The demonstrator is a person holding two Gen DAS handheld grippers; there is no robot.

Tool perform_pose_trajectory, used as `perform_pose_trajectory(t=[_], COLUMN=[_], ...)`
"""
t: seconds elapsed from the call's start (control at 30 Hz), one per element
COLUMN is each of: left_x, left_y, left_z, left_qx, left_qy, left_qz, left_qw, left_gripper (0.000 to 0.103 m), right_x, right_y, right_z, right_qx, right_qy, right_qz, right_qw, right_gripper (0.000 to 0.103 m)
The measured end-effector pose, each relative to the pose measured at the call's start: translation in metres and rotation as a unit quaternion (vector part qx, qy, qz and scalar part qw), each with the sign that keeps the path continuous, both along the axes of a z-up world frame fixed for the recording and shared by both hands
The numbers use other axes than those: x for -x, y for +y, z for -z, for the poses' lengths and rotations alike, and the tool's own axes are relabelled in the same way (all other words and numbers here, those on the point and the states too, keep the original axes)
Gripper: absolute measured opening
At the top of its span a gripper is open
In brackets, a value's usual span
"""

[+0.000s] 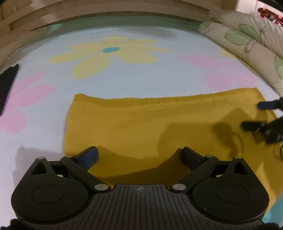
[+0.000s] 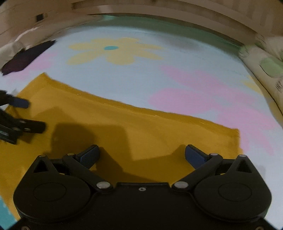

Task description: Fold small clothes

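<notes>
Flowered bedsheet (image 1: 134,83) under mustard cloth (image 1: 141,123), wooden headboard (image 1: 106,10) behind.

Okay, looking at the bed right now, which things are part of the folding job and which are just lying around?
Part of the job:
mustard cloth, spread flat
left hand-held gripper, open over it
right hand-held gripper, open over it

Just lying about:
dark garment, at the far left edge
floral pillow, on the right
flowered bedsheet, underneath

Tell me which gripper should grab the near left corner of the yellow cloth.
Left. The left gripper is open above the yellow cloth right beside its left edge, while the right gripper, also open, hangs over the cloth's right part.
</notes>
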State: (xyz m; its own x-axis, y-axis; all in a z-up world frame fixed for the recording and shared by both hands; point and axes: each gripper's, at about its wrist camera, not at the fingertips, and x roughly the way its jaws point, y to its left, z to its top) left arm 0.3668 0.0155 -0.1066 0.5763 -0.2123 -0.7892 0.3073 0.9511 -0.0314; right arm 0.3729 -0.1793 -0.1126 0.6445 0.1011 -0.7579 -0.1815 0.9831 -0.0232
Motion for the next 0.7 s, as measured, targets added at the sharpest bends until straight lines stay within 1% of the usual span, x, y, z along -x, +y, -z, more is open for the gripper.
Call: perform_pose_trajectory(t=[0.07, 0.13, 0.17, 0.23, 0.27, 0.37, 0.43, 0.5, 0.63, 0.7], left_x=[0.004, 0.007, 0.009, 0.014, 0.018, 0.035, 0.049, 0.061, 0.078, 0.086], left_y=[0.009, 0.022, 0.027, 0.035, 0.041, 0.061, 0.066, 0.063, 0.058, 0.056], left_z=[-0.003, -0.005, -0.007, -0.010, -0.011, -0.014, -0.017, -0.019, -0.009, -0.006], left_qx=[0.005, 0.020, 0.020, 0.001, -0.002, 0.029, 0.041, 0.027, -0.017, -0.033], left_qy=[0.007, 0.019, 0.022, 0.034, 0.043, 0.068, 0.084, 0.093, 0.119, 0.104], left_qz=[-0.012, -0.026, -0.033, -0.048, -0.056, -0.074, -0.071, -0.059, -0.037, -0.025], left_qw=[0.9999, 0.9993, 0.9990, 0.9983, 0.9975, 0.9946, 0.9931, 0.9935, 0.9921, 0.9937], left_gripper=[0.102, 0.102, 0.102, 0.102, 0.102, 0.102, 0.102, 0.102, 0.102, 0.102], right_x=[0.000, 0.000, 0.001, 0.007, 0.010, 0.025, 0.033, 0.045, 0.064, 0.074], right_y=[-0.017, -0.039, -0.048, -0.065, -0.073, -0.096, -0.103, -0.105, -0.095, -0.089], right_z=[-0.002, -0.001, -0.002, -0.003, -0.004, -0.013, -0.022, -0.026, -0.020, -0.011], right_qx=[0.000, -0.020, -0.028, -0.035, -0.041, -0.094, -0.126, -0.140, -0.142, -0.133], right_qy=[0.009, 0.029, 0.035, 0.048, 0.052, 0.058, 0.063, 0.071, 0.114, 0.142], right_qz=[0.025, 0.061, 0.077, 0.112, 0.125, 0.154, 0.158, 0.154, 0.133, 0.125], right_qw=[1.000, 0.998, 0.996, 0.992, 0.990, 0.982, 0.977, 0.976, 0.974, 0.973], right_gripper=[0.103, 0.103, 0.103, 0.103, 0.103, 0.103, 0.103, 0.103, 0.103, 0.103])
